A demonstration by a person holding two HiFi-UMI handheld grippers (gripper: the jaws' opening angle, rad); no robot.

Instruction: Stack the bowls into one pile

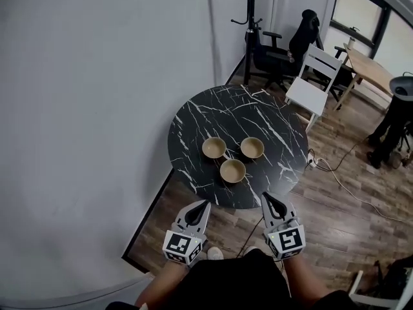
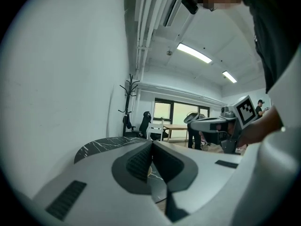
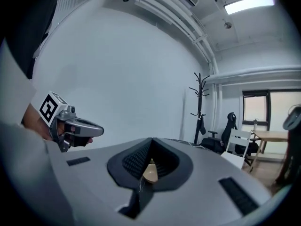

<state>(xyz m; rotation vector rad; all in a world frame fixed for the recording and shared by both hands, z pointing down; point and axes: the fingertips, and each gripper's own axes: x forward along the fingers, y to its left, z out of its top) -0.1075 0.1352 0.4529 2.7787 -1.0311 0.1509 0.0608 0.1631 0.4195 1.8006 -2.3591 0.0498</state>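
Holding L claw (image 1: 207,203) & R claw (image 1: 266,196) just off near rim of round black marble tabletop (image 1: 239,108), jaws of both pressed together, gripping nothing. Showing three tan bowls mid-tabletop, unstacked, close but apart: left bowl (image 1: 213,147), right bowl (image 1: 252,147), near bowl (image 1: 233,170). Crowding far side: coat rack (image 1: 248,31), office chair (image 1: 271,57), white chair (image 1: 310,86), wooden desk (image 1: 371,70). Trailing across wood floor (image 1: 335,231) at right: cable (image 1: 348,186). Running along left: white wall (image 1: 97,108).

Three tan bowls (image 1: 233,170), upright, unstacked
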